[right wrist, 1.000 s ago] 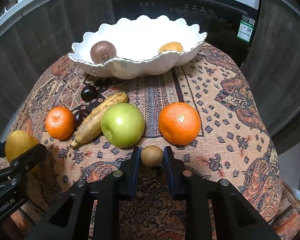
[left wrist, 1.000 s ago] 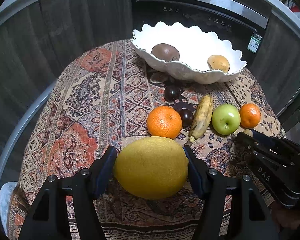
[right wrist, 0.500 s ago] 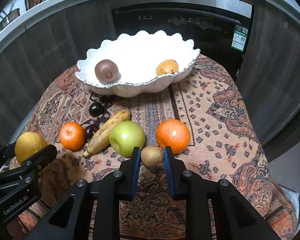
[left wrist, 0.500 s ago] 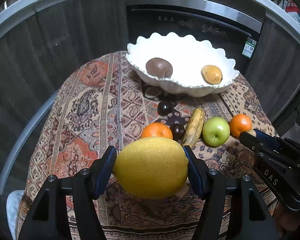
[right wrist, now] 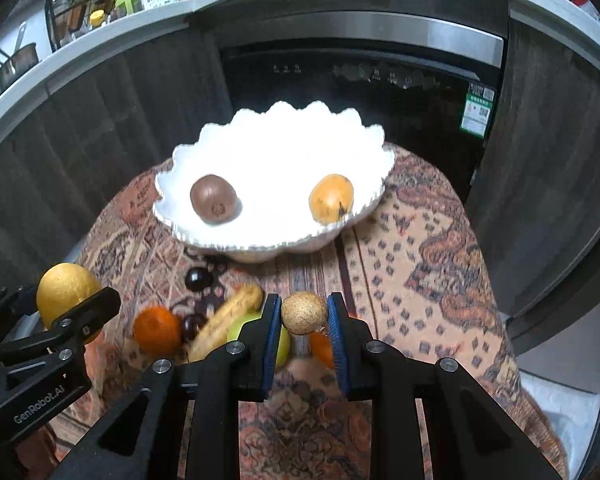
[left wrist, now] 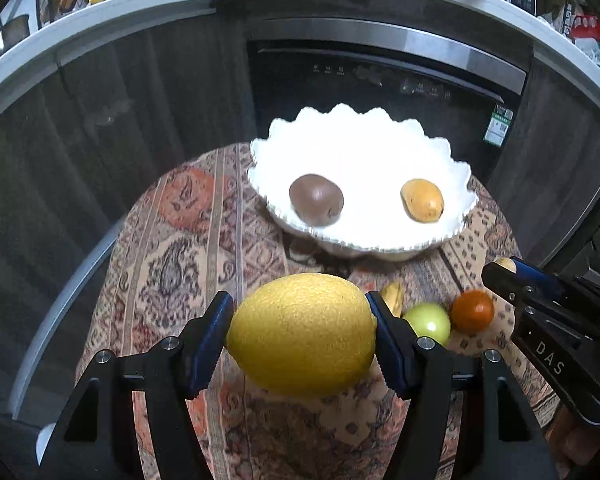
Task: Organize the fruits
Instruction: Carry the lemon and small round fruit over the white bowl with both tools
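My left gripper [left wrist: 302,334] is shut on a large yellow lemon [left wrist: 302,334] and holds it high above the patterned cloth. My right gripper [right wrist: 304,314] is shut on a small round tan fruit [right wrist: 304,312], also lifted; it shows at the right of the left wrist view [left wrist: 506,266]. The white scalloped bowl [left wrist: 452,168] stands at the far end of the table with a brown kiwi [left wrist: 316,199] and an orange-yellow fruit [left wrist: 422,200] inside. The lemon also shows in the right wrist view [right wrist: 66,294].
On the cloth below lie a banana [right wrist: 224,320], a green apple [left wrist: 428,322], two oranges [right wrist: 156,328] [left wrist: 472,312] and dark plums [right wrist: 198,279]. A dark oven front [right wrist: 360,80] and cabinets stand behind the table. The table drops off at the right [right wrist: 500,320].
Both grippers have risen with their fruit. The bowl now sits lower and nearer the middle of both views, and the loose fruit has slid down behind the fingers.
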`<state>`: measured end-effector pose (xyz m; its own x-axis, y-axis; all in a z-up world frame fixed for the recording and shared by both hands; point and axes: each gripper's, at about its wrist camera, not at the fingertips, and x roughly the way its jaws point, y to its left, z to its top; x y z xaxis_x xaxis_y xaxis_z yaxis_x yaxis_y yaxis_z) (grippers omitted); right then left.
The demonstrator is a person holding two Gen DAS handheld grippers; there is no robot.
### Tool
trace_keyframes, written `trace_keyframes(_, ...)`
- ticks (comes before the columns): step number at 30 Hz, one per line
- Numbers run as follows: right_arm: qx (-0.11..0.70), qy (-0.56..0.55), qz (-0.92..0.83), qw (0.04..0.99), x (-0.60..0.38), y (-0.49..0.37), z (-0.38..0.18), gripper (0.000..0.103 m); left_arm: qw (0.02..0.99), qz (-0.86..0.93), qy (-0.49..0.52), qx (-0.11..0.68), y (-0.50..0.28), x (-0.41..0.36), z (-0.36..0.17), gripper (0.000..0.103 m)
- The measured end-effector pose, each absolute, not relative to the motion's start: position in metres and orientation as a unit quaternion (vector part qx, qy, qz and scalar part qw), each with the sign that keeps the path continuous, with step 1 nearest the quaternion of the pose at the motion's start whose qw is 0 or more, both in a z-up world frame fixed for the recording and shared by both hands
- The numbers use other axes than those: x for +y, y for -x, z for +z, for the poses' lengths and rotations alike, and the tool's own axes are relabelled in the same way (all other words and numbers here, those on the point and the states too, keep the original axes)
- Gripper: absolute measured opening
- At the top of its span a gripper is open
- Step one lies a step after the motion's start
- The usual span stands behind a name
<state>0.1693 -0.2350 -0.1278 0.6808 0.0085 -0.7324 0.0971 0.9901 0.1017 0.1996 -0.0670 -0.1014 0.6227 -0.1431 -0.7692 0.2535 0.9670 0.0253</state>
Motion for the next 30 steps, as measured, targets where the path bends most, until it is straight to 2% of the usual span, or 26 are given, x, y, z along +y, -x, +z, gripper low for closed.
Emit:
trace_keyframes(15, 0.378, -0.065, -0.029, 0.923, -0.252, -0.228, -0.101, 0.025, 0.901, -0.137, -0.07, 0.406, -0.27, -0.092, -0.081, 0.066)
trace_keyframes(30, 0.396, -0.056, -0.042, 0.916, -0.276, -0.281, -0.115, 0.025, 0.878, -0.156, -0.06, 0.449, -0.318, -0.121, -0.119, 0.066)
